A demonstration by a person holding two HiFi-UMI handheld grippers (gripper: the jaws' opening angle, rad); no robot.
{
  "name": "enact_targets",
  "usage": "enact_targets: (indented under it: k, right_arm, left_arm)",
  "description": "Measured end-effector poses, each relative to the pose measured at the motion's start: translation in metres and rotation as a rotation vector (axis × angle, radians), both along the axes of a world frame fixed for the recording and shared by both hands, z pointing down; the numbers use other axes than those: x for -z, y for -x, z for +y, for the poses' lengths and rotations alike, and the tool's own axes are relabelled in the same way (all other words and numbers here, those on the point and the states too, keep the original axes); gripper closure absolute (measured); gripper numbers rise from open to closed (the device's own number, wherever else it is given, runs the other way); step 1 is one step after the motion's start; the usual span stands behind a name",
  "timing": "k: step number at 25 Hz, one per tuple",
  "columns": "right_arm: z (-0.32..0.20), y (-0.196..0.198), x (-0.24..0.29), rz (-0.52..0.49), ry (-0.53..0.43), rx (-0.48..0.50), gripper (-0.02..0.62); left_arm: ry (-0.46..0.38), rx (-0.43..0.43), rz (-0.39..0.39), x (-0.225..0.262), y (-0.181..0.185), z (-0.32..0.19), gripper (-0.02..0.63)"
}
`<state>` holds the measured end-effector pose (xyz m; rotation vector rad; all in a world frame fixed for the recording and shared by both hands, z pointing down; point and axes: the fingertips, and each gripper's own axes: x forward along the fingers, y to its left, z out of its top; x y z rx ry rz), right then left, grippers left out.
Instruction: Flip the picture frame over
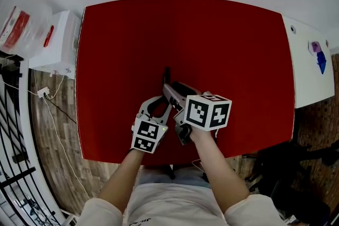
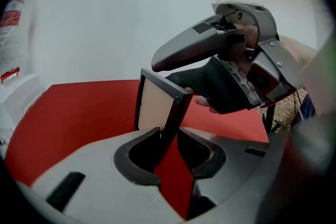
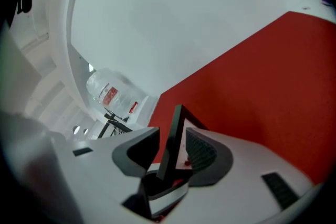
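Note:
A black-rimmed picture frame [image 2: 155,105] with a beige panel stands on edge over the red table [image 1: 212,45], near its front middle. In the head view only the frame's thin dark edge [image 1: 167,78] shows. My left gripper [image 2: 168,149] is shut on the frame's lower corner, with both jaws against it. My right gripper [image 3: 172,152] straddles the frame [image 3: 173,134] from the other side, open, with a gap at each jaw. In the head view the left gripper [image 1: 158,102] and the right gripper [image 1: 170,91] meet at the frame.
A white box [image 1: 55,42] and a clear plastic bag [image 1: 21,18] stand off the table's left side. A white surface [image 1: 312,66] adjoins the table's right edge. Dark equipment [image 1: 296,166] is on the floor at the lower right. Cables trail on the floor at the left.

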<state>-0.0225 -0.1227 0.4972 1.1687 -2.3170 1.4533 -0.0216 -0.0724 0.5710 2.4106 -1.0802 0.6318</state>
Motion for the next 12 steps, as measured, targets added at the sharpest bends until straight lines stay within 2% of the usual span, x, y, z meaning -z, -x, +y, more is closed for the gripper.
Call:
enact_targets:
  k: [6,12]
  right_arm:
    - [0.003,0.007,-0.009,0.105,-0.006,0.035,0.463]
    - [0.003,0.0,-0.013,0.106,0.021,0.015,0.466]
  left_arm:
    - [0.004,-0.004,0.003,0.0,0.0,0.0,0.5]
    - [0.015,-0.019,0.015,0.0,-0.006,0.001,0.5]
